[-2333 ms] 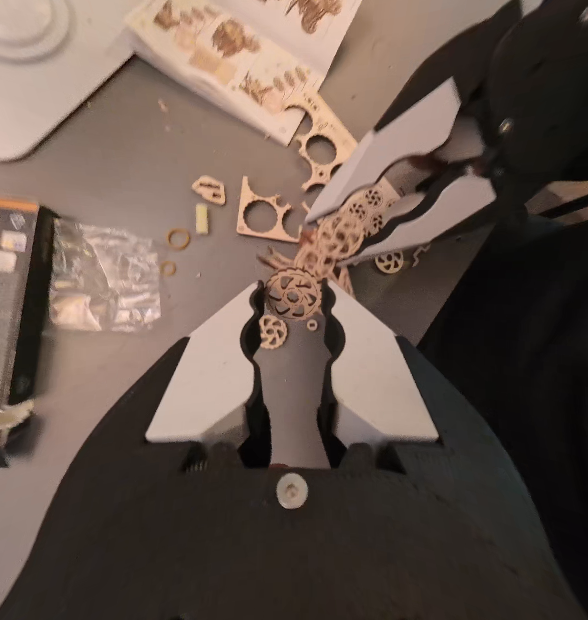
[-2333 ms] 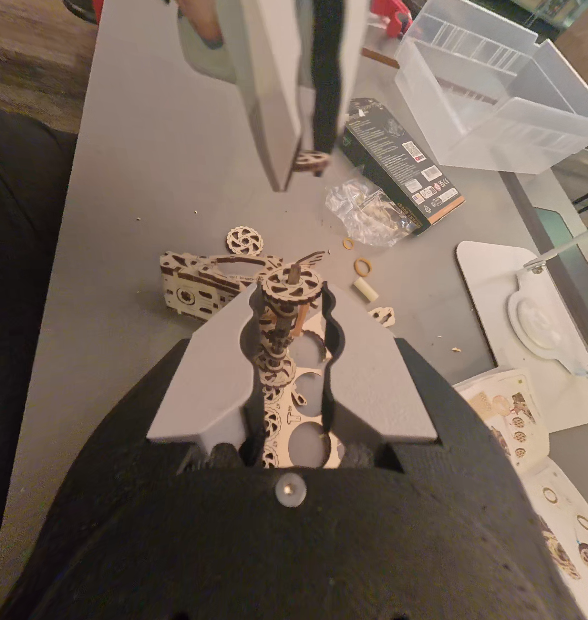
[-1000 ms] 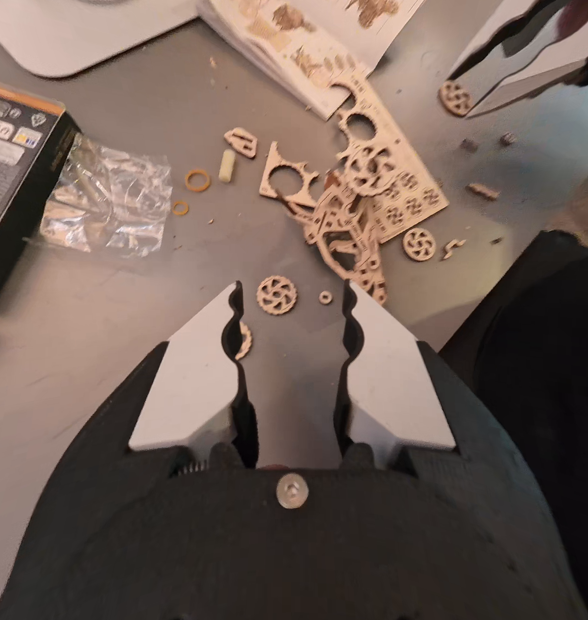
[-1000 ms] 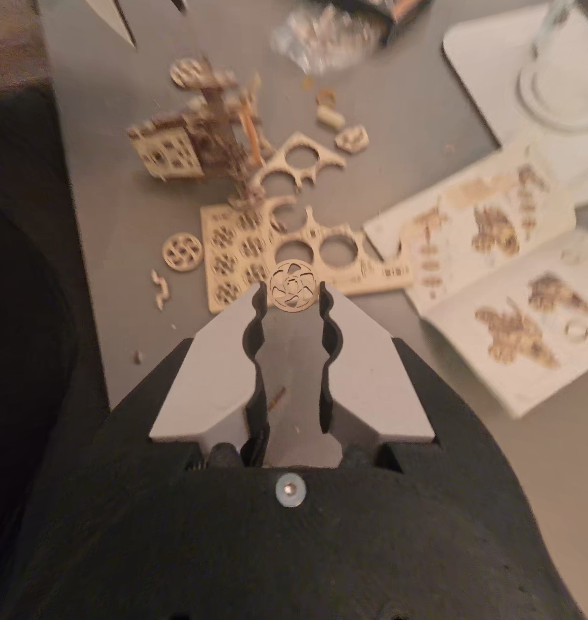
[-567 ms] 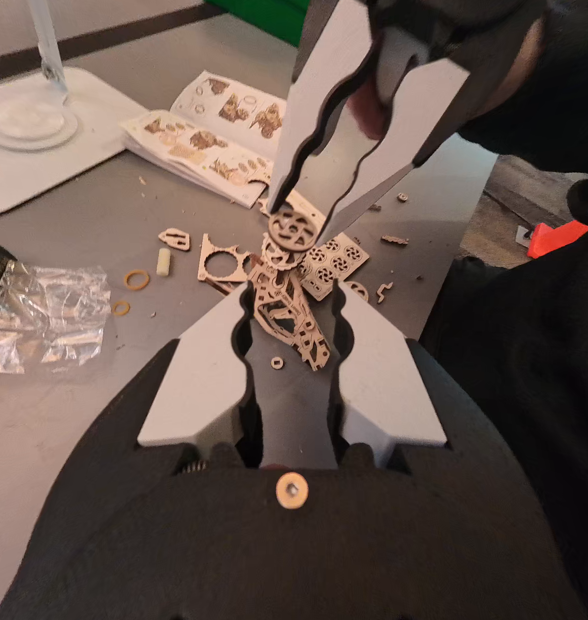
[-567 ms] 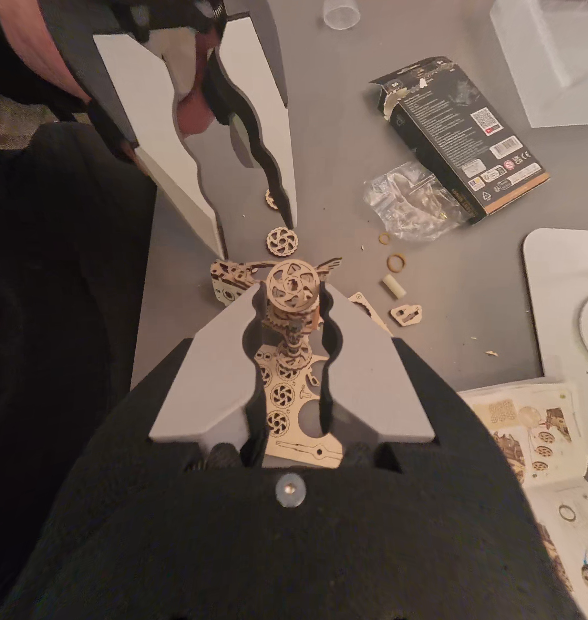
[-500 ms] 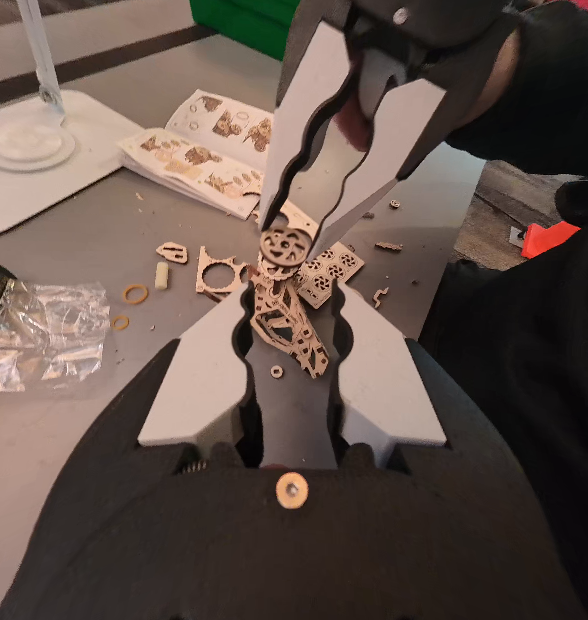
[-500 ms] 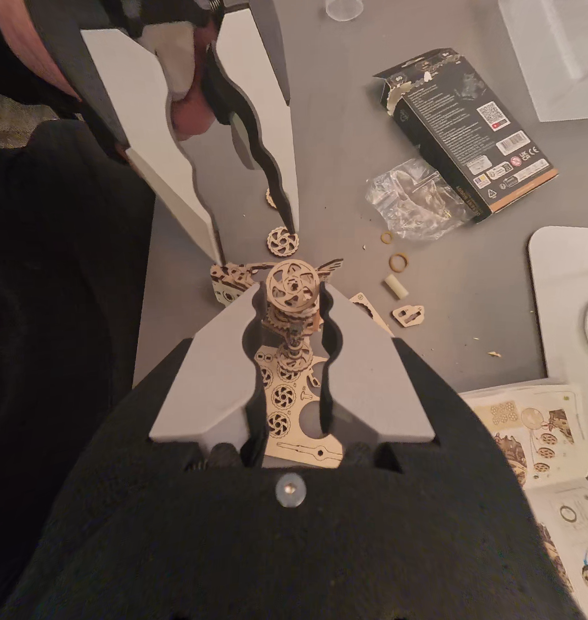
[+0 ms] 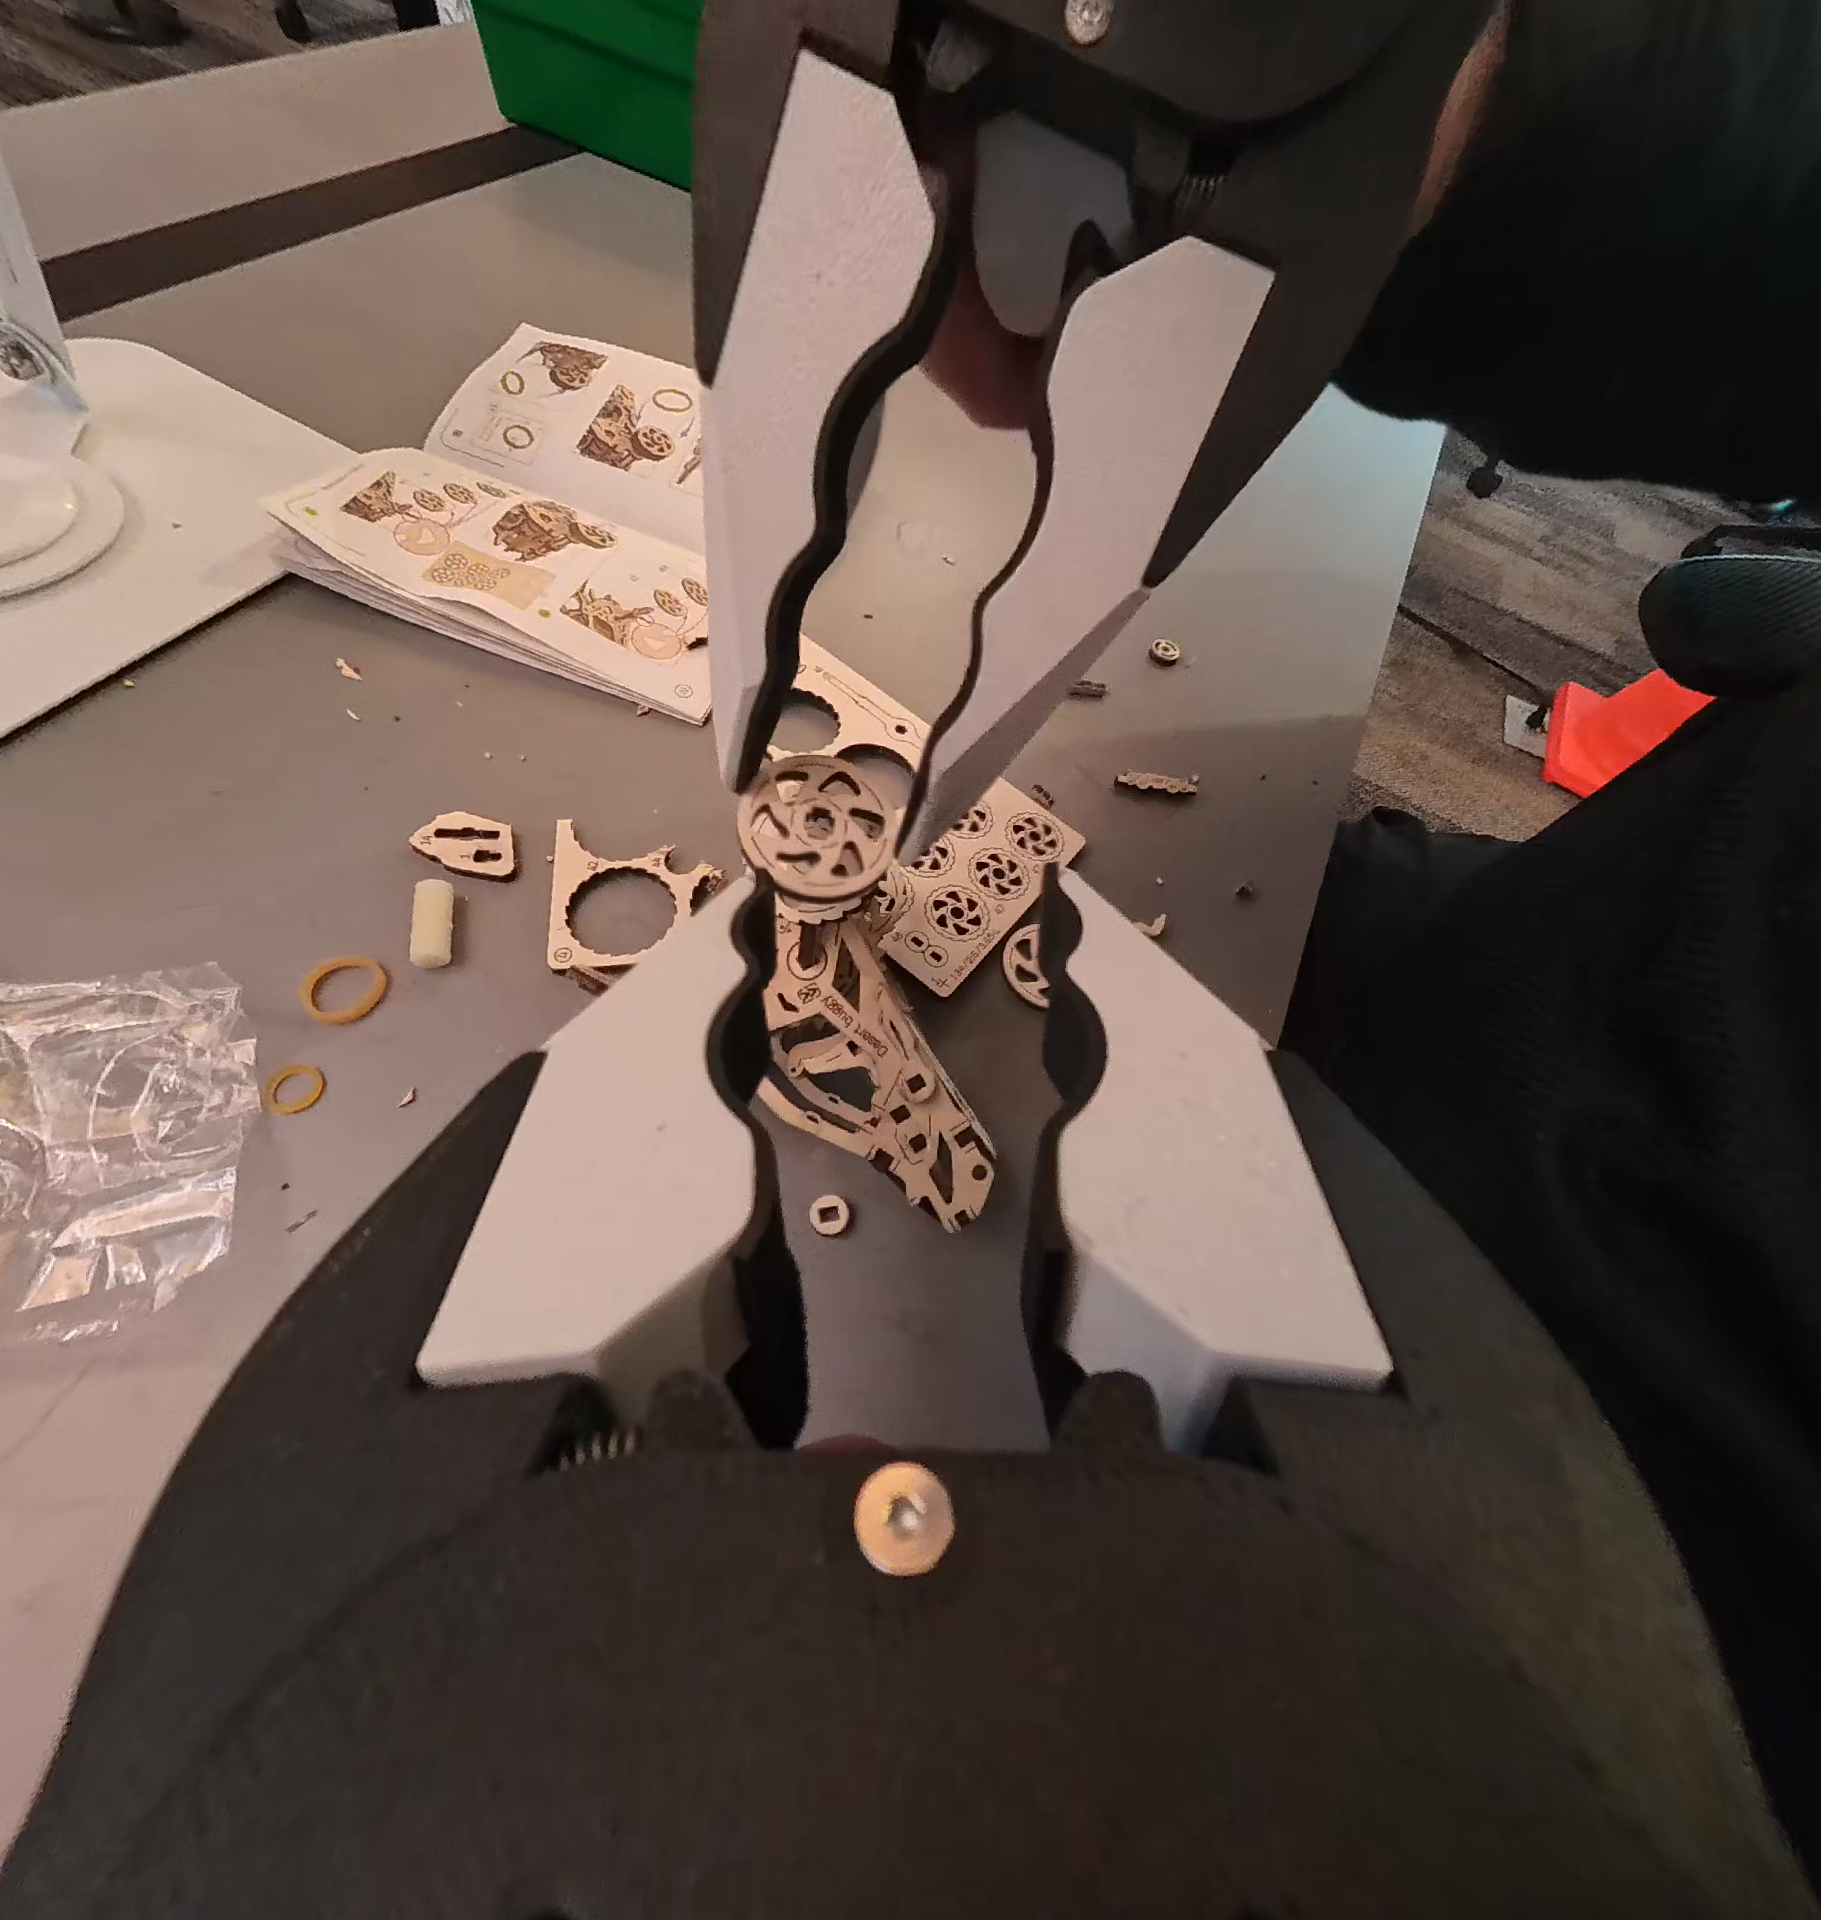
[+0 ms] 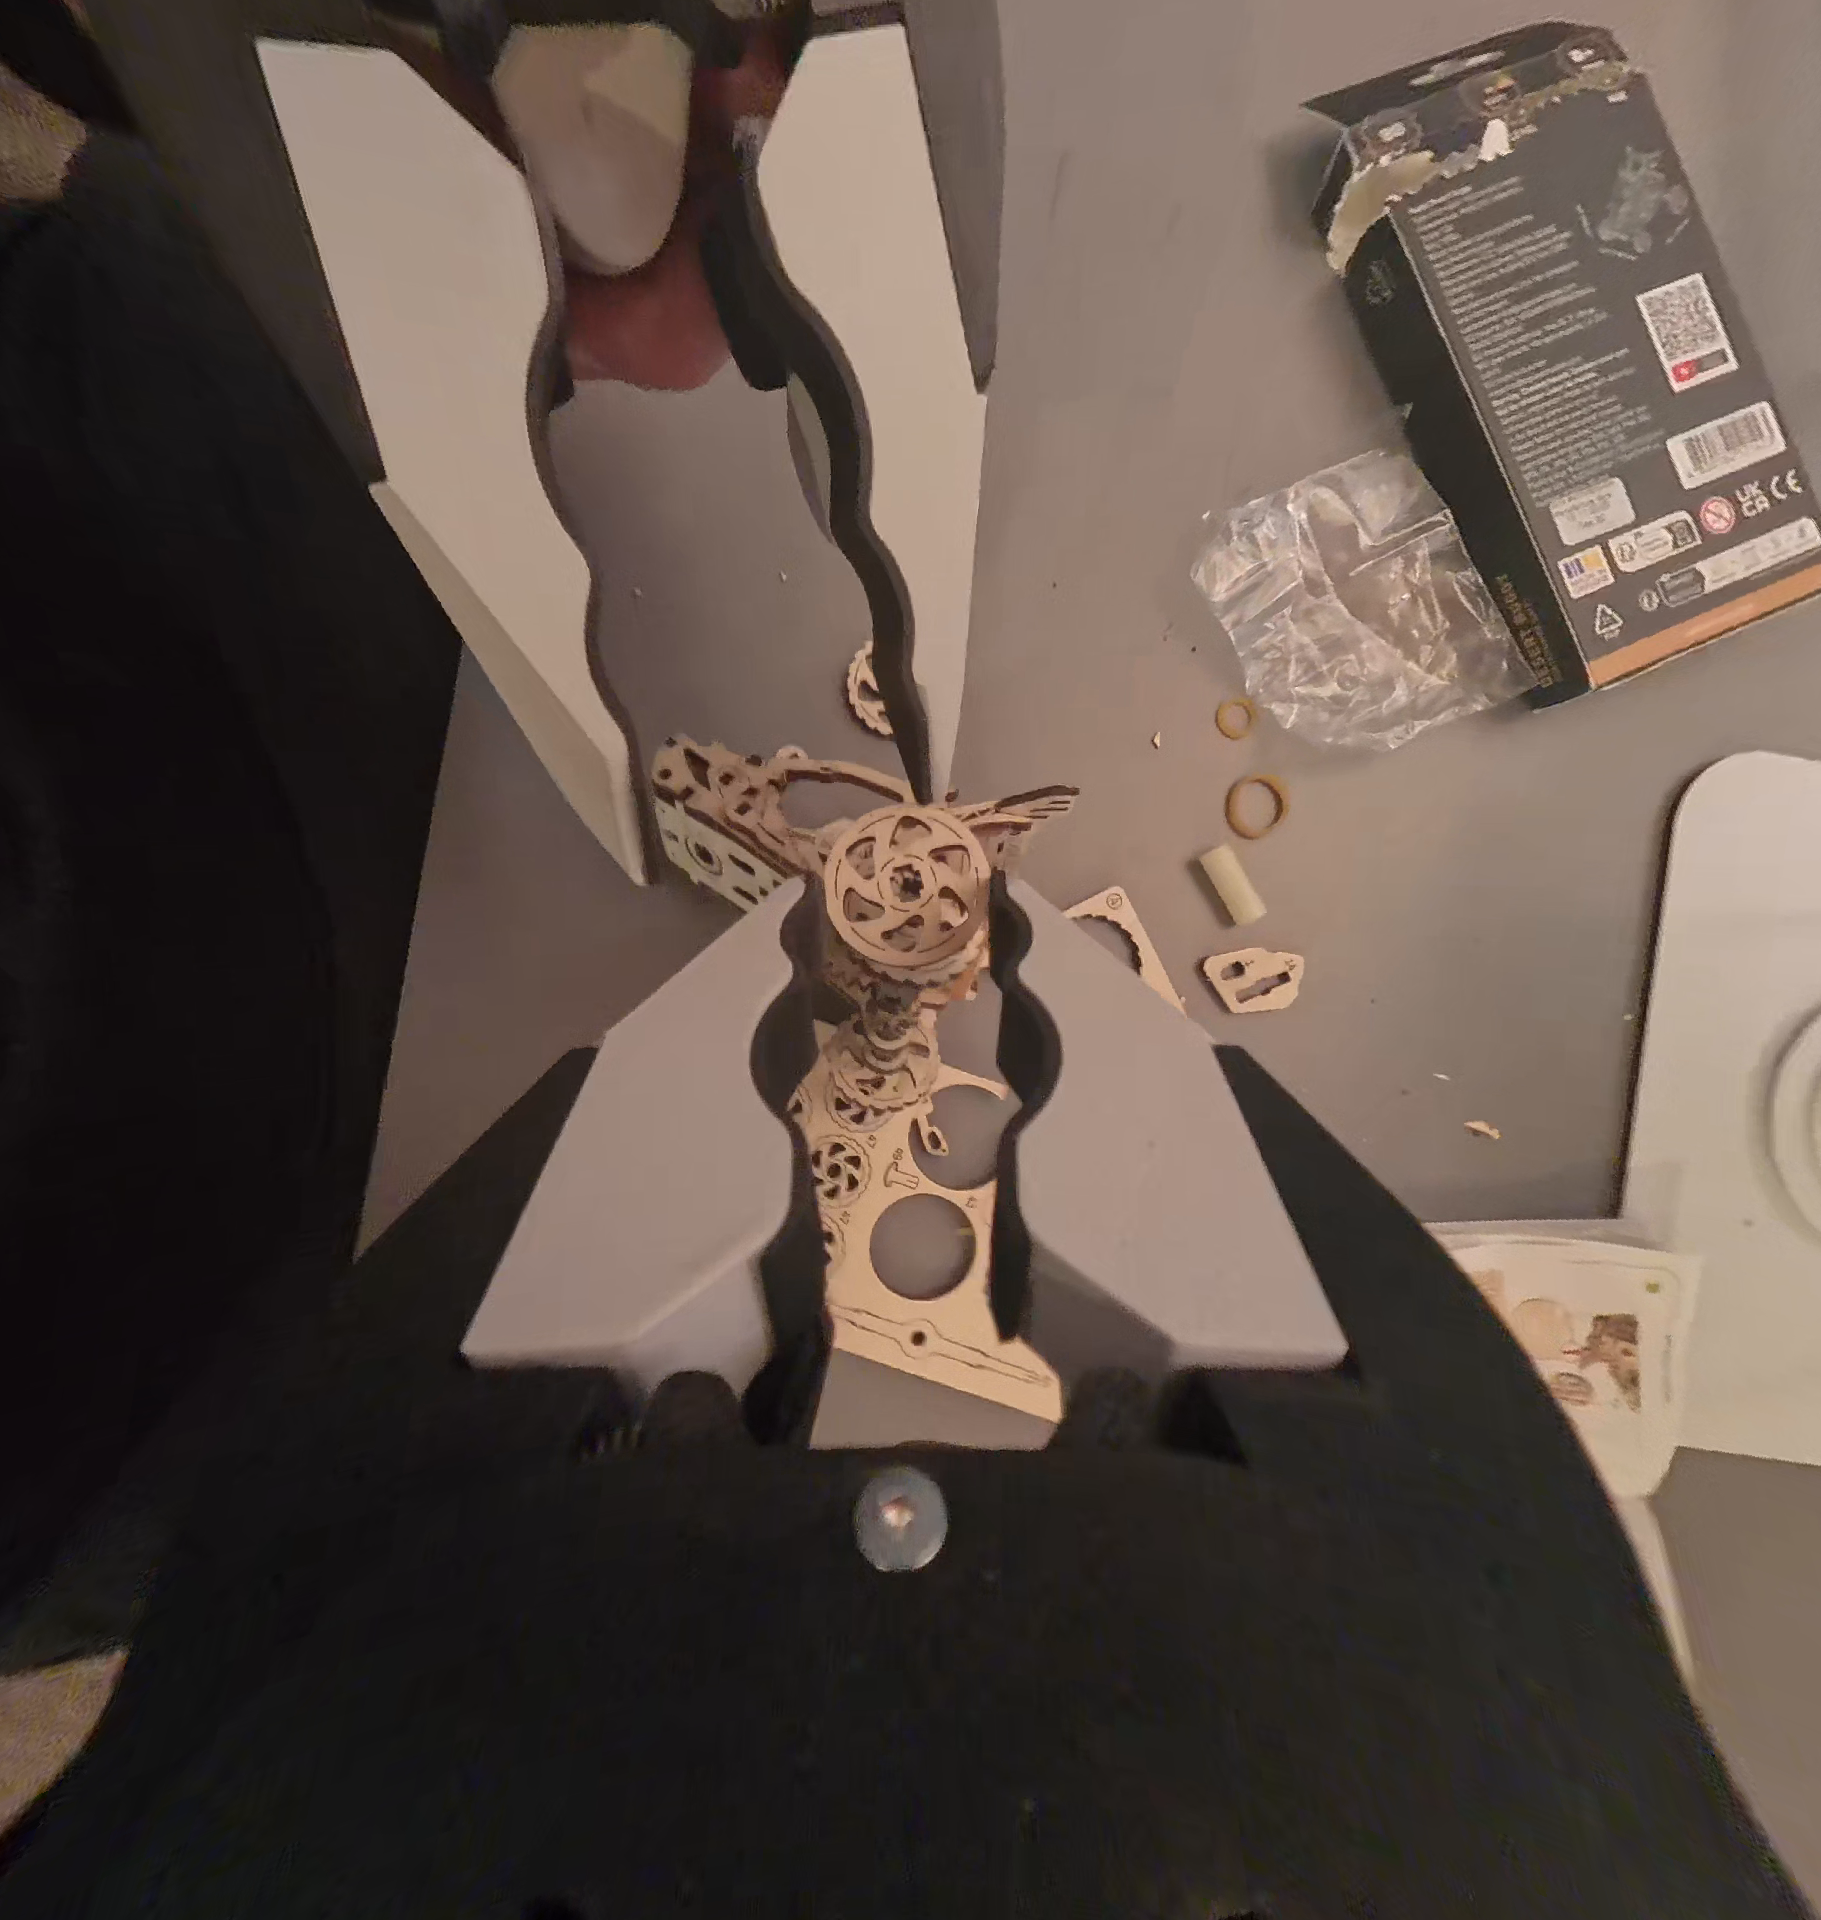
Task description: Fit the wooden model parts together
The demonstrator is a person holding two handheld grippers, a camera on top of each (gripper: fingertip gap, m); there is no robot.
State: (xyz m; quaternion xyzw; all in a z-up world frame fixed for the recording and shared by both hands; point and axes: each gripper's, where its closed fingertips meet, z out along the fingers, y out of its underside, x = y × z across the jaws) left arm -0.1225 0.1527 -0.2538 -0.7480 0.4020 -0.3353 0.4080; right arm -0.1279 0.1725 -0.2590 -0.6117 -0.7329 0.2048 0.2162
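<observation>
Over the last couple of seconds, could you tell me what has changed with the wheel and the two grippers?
The left gripper let go of the wooden wheel and now stands open beside the wooden model. The right gripper took the wheel, carried it back and holds it over the model's axle. The model itself was set on the table. The booklet and rubber bands lie as before.

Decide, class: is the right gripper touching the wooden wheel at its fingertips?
Touching. In the left wrist view, both tips of the right gripper press the wooden wheel at its rim, no gap visible; the right wrist view agrees.
</observation>
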